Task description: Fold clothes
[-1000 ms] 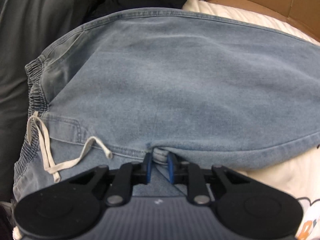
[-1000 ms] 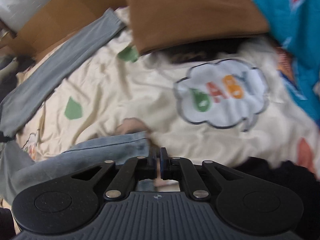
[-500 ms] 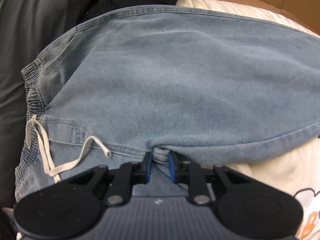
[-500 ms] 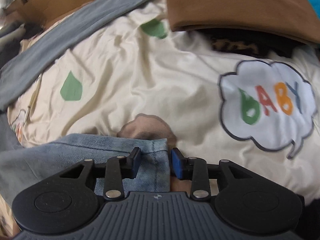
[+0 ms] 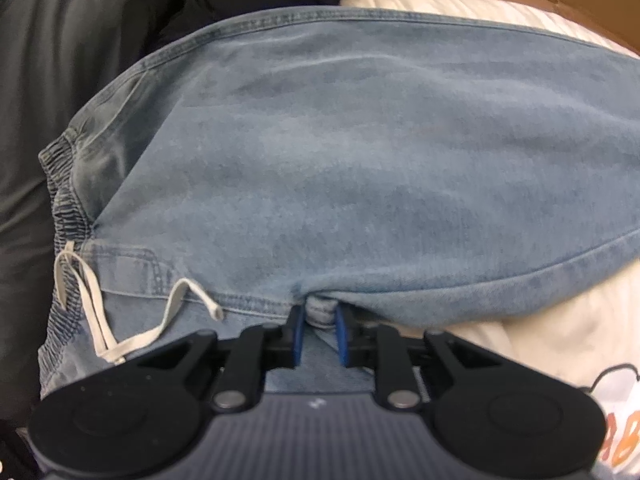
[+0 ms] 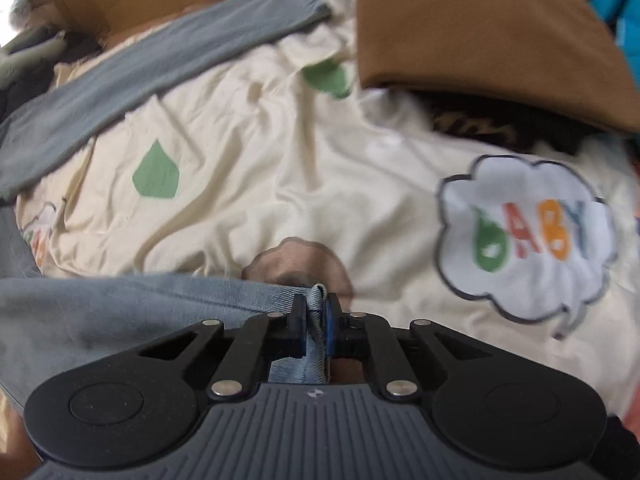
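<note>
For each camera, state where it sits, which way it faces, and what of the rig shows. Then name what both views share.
Left wrist: sits on the left gripper, looks forward along its fingers over the jeans toward the drawstring; the fingers pinch a denim fold.
Right wrist: sits on the right gripper, faces the cream blanket and brown garment; the fingers clamp a denim edge.
Shared: the jeans and the blanket's BABY print.
</note>
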